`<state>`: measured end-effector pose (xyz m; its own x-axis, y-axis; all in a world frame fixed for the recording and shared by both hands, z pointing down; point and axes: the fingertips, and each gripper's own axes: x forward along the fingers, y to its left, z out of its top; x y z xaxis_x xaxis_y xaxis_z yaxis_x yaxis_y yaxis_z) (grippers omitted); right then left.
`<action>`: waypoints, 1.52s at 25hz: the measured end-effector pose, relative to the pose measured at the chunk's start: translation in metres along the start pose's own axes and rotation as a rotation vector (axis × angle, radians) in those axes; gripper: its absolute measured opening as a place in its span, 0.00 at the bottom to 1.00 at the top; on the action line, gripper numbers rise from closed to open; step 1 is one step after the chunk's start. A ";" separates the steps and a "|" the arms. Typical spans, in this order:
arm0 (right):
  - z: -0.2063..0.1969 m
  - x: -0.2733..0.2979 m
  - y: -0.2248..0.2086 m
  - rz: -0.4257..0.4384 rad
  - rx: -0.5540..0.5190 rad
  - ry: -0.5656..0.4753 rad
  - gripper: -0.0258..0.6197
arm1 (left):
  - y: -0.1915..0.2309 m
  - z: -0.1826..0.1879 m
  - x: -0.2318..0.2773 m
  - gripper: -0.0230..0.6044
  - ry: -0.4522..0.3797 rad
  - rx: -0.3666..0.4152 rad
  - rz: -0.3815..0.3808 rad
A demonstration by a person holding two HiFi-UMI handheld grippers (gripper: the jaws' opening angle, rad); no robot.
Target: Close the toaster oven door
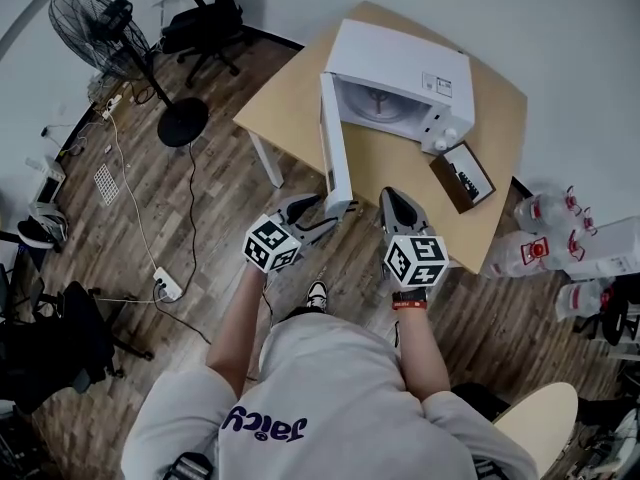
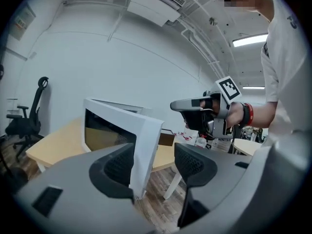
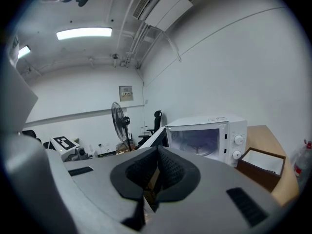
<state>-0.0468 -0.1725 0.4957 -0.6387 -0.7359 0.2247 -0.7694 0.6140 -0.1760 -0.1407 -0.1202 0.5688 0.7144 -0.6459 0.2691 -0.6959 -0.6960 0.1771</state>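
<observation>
The white toaster oven (image 1: 400, 73) stands on a light wooden table (image 1: 290, 98), its door (image 1: 333, 143) swung wide open toward me. My left gripper (image 1: 322, 213) is open at the door's free end; in the left gripper view the door's edge (image 2: 146, 145) stands between the spread jaws of the left gripper (image 2: 155, 167), nearer the left one, and no pad presses on it. My right gripper (image 1: 396, 200) is shut and empty, hovering just right of the door over the table's front. In the right gripper view the oven (image 3: 207, 140) shows its lit cavity beyond the closed right gripper (image 3: 157, 168).
A brown open box (image 1: 462, 176) sits on the table right of the oven. Several water bottles (image 1: 545, 233) lie at the right. A standing fan (image 1: 110, 28), an office chair (image 1: 205, 13) and a power strip (image 1: 167, 286) with cables occupy the wooden floor at the left.
</observation>
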 end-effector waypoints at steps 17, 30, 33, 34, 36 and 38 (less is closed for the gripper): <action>0.004 0.026 -0.014 -0.058 -0.023 -0.007 0.06 | 0.024 -0.019 0.029 0.29 0.064 0.099 -0.072; -0.001 0.017 -0.050 -0.067 0.017 0.010 0.06 | 0.016 -0.014 0.057 0.28 0.082 0.091 -0.050; -0.003 0.013 -0.061 -0.061 0.035 0.017 0.06 | 0.012 -0.013 0.065 0.28 0.086 0.071 -0.032; -0.003 0.013 -0.065 -0.058 0.039 0.020 0.06 | 0.011 -0.012 0.067 0.28 0.091 0.070 -0.028; -0.003 0.014 -0.074 -0.051 0.046 0.026 0.06 | 0.011 -0.010 0.071 0.28 0.102 0.070 -0.020; -0.004 0.014 -0.086 -0.047 0.050 0.036 0.06 | 0.009 -0.008 0.081 0.28 0.109 0.069 -0.017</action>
<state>0.0101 -0.2345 0.5176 -0.6019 -0.7523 0.2678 -0.7985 0.5633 -0.2122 -0.0900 -0.1762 0.5994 0.7112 -0.5988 0.3682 -0.6746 -0.7287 0.1178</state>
